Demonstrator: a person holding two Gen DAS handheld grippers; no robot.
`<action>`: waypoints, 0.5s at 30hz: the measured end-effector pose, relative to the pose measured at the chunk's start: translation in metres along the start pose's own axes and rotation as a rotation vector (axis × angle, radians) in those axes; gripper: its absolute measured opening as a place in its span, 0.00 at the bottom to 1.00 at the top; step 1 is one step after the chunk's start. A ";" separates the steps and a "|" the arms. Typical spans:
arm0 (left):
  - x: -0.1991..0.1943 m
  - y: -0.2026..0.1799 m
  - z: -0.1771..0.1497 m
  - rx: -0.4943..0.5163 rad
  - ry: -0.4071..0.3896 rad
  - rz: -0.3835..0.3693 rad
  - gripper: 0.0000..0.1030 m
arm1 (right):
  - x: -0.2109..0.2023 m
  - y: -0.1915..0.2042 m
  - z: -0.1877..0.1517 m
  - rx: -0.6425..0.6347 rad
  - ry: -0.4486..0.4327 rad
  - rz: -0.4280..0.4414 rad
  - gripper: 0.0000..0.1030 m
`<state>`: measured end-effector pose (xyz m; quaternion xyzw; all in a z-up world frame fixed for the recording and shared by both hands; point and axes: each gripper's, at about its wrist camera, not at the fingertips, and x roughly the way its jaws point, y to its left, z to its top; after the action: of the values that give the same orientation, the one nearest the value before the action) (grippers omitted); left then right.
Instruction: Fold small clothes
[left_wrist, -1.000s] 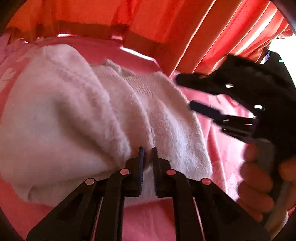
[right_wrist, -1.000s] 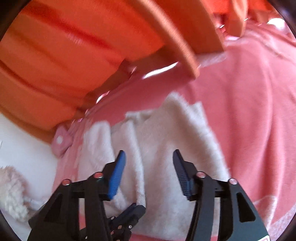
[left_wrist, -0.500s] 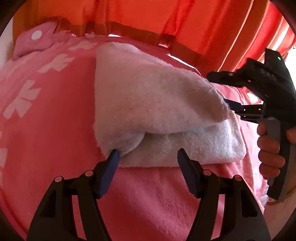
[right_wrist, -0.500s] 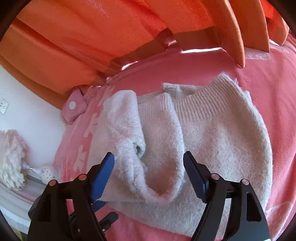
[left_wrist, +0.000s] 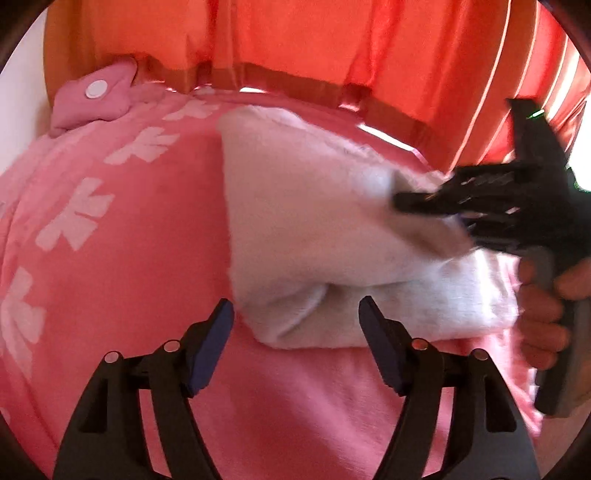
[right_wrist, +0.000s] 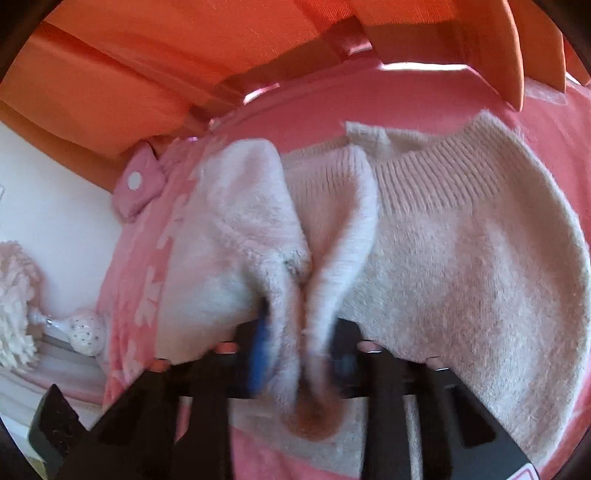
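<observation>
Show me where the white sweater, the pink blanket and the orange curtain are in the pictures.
white sweater (right_wrist: 461, 258), right wrist view, on its fuzzy body below the ribbed collar.
pink blanket (left_wrist: 122, 258), left wrist view, on bare fabric left of the sweater.
orange curtain (left_wrist: 295, 33), left wrist view, on a hanging fold.

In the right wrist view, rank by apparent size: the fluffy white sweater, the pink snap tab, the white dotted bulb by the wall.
1. Fluffy white sweater, by far the largest.
2. and 3. Pink snap tab and white dotted bulb look alike; differing distance makes ranking unsure.

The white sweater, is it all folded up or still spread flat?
Partly folded: the white sweater has one side doubled over, its sleeve bunched between the closing right gripper.
</observation>
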<state>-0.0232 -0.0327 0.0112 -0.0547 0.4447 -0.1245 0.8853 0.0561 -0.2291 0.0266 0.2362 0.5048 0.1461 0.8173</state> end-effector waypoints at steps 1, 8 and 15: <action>0.007 0.004 0.000 -0.009 0.019 0.004 0.60 | -0.009 0.001 0.001 0.005 -0.022 0.047 0.17; 0.010 0.013 0.003 -0.054 0.078 -0.142 0.19 | -0.138 -0.041 -0.020 0.093 -0.321 0.247 0.14; 0.021 -0.005 -0.004 0.024 0.089 -0.121 0.14 | -0.093 -0.127 -0.060 0.244 -0.124 -0.081 0.32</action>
<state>-0.0152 -0.0430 -0.0062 -0.0653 0.4781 -0.1856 0.8560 -0.0395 -0.3669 0.0066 0.3220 0.4763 0.0358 0.8174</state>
